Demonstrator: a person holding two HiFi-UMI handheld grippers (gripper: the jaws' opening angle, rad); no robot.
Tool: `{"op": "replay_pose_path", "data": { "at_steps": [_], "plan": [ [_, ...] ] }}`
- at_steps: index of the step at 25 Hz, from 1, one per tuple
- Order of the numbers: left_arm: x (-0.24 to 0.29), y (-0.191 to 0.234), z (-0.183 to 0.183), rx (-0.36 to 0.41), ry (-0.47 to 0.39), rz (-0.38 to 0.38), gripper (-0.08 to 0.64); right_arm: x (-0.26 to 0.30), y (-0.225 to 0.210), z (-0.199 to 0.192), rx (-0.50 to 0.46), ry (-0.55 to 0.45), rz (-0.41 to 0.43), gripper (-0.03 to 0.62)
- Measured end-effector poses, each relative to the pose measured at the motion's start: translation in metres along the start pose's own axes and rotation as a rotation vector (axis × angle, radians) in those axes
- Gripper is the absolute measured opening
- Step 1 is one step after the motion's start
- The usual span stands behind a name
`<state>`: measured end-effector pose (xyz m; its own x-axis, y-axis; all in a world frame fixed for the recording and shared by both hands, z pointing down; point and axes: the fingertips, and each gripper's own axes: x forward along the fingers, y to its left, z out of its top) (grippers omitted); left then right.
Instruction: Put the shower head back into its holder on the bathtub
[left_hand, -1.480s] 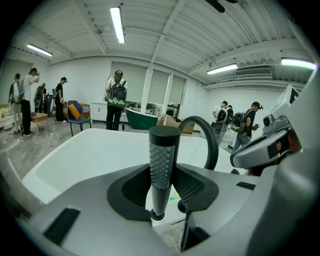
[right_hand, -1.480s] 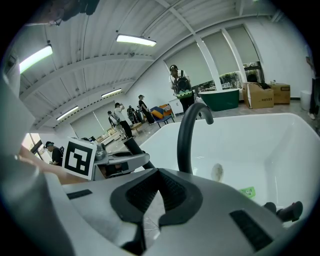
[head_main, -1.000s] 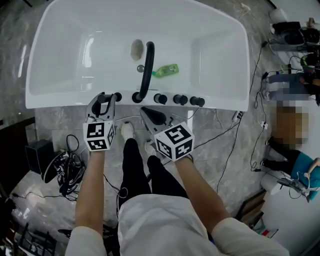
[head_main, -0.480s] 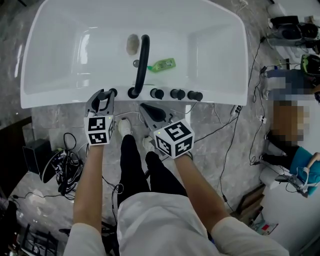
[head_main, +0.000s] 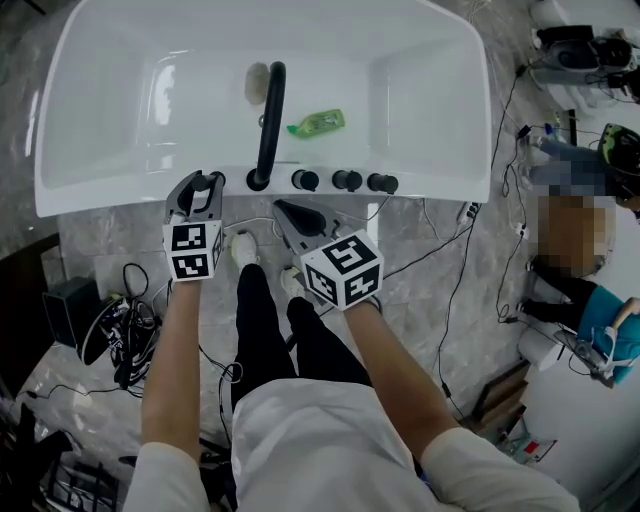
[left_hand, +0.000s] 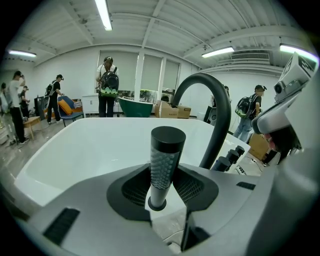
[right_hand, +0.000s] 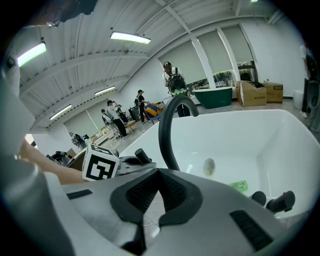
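The white bathtub (head_main: 440, 190) fills the top of the head view. A black curved faucet spout (head_main: 268, 120) rises from its near rim, with three black knobs (head_main: 346, 180) to the right. My left gripper (head_main: 203, 186) is at the rim just left of the spout, shut on the shower head (left_hand: 164, 160), a black dimpled cylinder standing upright between the pads. Its lower end meets a black ring (left_hand: 156, 204); I cannot tell how deep it sits. My right gripper (head_main: 283, 210) hangs over the floor below the rim, shut and holding nothing.
A green packet (head_main: 318, 123) lies in the tub near the drain (head_main: 256, 82). Cables and dark gear (head_main: 120, 330) lie on the tiled floor at the left. A person (head_main: 575, 250) sits at the right. More people stand beyond the tub (left_hand: 107, 85).
My left gripper has sunk slightly at the rim with the shower head in it. The right gripper has stayed put. The head view has drifted, so the tub sits higher in frame.
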<state>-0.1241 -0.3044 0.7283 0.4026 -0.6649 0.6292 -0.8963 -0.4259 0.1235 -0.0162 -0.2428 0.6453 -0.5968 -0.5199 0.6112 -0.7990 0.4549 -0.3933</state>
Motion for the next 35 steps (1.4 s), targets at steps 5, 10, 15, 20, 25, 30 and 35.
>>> {"op": "replay_pose_path", "data": {
  "at_steps": [5,10,15,20,25,30,35],
  "plan": [
    [-0.005,-0.002,0.004,-0.001,0.016,0.001,0.224,-0.013,-0.003,0.007,-0.022,0.002,0.013,0.015],
    [-0.038,0.006,0.010,-0.023,-0.001,0.071,0.256,-0.040,-0.002,0.013,-0.051,-0.006,0.050,0.015],
    [-0.090,0.000,0.015,-0.069,-0.037,0.146,0.256,-0.074,-0.004,0.010,-0.130,0.012,0.071,0.015],
    [-0.131,-0.025,0.022,-0.085,-0.077,0.165,0.256,-0.107,0.000,0.010,-0.177,0.004,0.116,0.015],
    [-0.169,-0.086,0.046,-0.077,-0.134,0.124,0.205,-0.150,0.008,0.008,-0.180,-0.011,0.170,0.015],
    [-0.205,-0.140,0.071,-0.061,-0.194,0.080,0.152,-0.187,0.019,0.009,-0.239,-0.042,0.212,0.015],
    [-0.239,-0.176,0.091,-0.034,-0.241,0.087,0.121,-0.215,0.036,0.012,-0.259,-0.080,0.248,0.015]
  ]
}}
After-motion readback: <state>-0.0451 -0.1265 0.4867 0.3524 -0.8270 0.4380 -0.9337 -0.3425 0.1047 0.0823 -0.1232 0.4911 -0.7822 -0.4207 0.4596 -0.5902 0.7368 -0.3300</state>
